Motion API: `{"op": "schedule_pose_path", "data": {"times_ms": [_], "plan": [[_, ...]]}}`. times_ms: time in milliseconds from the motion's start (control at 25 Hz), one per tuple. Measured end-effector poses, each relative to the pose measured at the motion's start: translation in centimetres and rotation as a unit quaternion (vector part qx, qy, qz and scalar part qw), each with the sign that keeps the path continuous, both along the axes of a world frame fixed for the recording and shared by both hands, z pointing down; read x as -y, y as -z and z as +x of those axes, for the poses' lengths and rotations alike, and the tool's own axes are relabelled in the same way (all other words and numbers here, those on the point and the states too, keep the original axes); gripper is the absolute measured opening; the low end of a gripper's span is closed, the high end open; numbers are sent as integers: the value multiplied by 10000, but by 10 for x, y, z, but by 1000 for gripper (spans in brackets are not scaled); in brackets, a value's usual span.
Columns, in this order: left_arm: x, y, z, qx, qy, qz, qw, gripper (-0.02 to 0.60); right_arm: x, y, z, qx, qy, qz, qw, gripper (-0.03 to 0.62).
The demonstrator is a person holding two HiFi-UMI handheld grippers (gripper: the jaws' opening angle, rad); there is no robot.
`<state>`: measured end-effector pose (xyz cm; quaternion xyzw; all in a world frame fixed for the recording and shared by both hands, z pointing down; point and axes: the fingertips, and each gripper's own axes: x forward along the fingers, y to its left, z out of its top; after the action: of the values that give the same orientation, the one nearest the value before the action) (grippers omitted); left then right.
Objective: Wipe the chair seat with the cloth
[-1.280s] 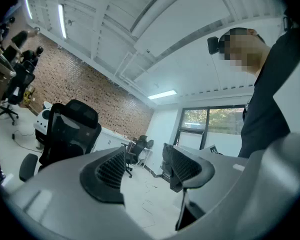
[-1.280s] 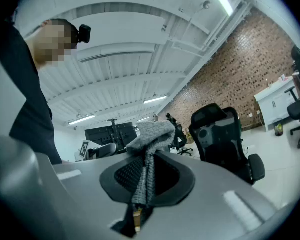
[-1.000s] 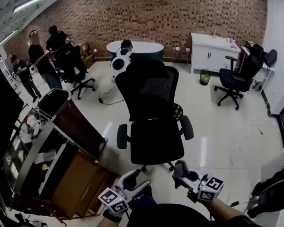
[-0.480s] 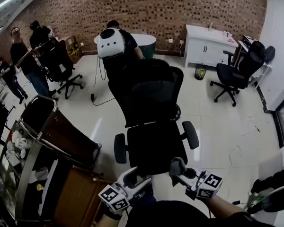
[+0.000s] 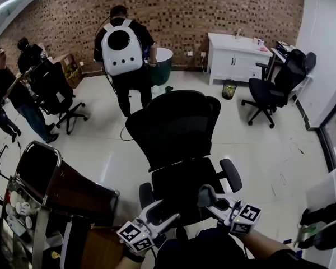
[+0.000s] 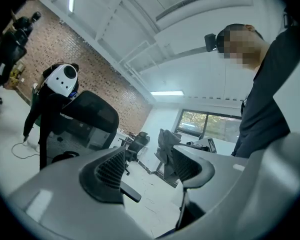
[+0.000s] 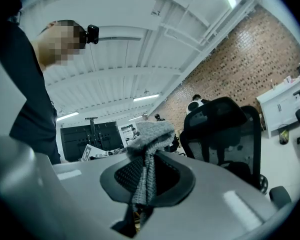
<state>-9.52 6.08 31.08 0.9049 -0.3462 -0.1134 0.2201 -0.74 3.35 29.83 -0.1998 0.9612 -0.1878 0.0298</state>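
The black office chair stands right in front of me, its seat (image 5: 182, 185) below the tall mesh backrest (image 5: 173, 126). Low at the seat's front edge, my right gripper (image 5: 208, 198) is shut on a grey knitted cloth (image 5: 205, 193). In the right gripper view the cloth (image 7: 149, 136) bunches above the closed jaws of the right gripper (image 7: 147, 176), with the chair (image 7: 225, 129) beyond. My left gripper (image 5: 163, 214) hovers beside it, open and empty. In the left gripper view the left gripper (image 6: 149, 169) holds nothing, and the cloth (image 6: 165, 141) shows past it.
A person with a white backpack (image 5: 122, 50) stands behind the chair near the brick wall. More people and a black chair (image 5: 53, 86) are at the left. A wooden cart (image 5: 50, 184) is close on my left. A white cabinet (image 5: 235, 55) and another chair (image 5: 269, 91) stand at the right.
The chair has come closer and sits lower in the head view. The person with the backpack has risen into full view behind it. Both grippers stay low at the seat's front.
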Motion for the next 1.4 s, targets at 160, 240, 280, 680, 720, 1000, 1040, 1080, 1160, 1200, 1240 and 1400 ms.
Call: {"op": "schedule_pose_path", "data": {"times_ms": [160,240,280,680,720,1000,1040,1080,1160,1200,1240,1400], "plan": [[22,-3,-10,-41,89,-17,10000,316,20,-8,-15,-144,158,-44,9998,29],[29,-9,-14,-39,127,-68,9999,316,30,-19,-21,-269,221,-78,9994,29],[32,-14,-15,-25,142,-98,9998,316,35,-25,-23,-317,260,-107,9991,29],[81,-118,-27,116,567,-1084,9924,331,105,-177,-67,-1354,1220,-782,9801,29],[88,-131,-28,152,590,-1186,9911,333,113,-200,-73,-1520,1332,-815,9760,29],[129,-227,-51,96,926,-1600,9827,333,160,-366,-145,-2694,2012,-803,9383,29],[135,-239,-52,56,988,-1628,9817,333,166,-387,-155,-2865,2071,-760,9323,29],[141,-251,-53,14,1037,-1648,9809,333,173,-408,-164,-3037,2122,-728,9260,29],[151,-268,-54,-72,1088,-1680,9797,334,186,-447,-184,-3370,2192,-677,9131,29],[154,-275,-55,-118,1092,-1689,9795,335,192,-465,-194,-3524,2214,-634,9071,29],[156,-280,-56,-150,1085,-1693,9795,336,197,-483,-203,-3666,2232,-581,9013,30],[156,-298,-59,-89,1049,-1737,9792,338,205,-542,-235,-4012,2318,-381,8853,29]]}}
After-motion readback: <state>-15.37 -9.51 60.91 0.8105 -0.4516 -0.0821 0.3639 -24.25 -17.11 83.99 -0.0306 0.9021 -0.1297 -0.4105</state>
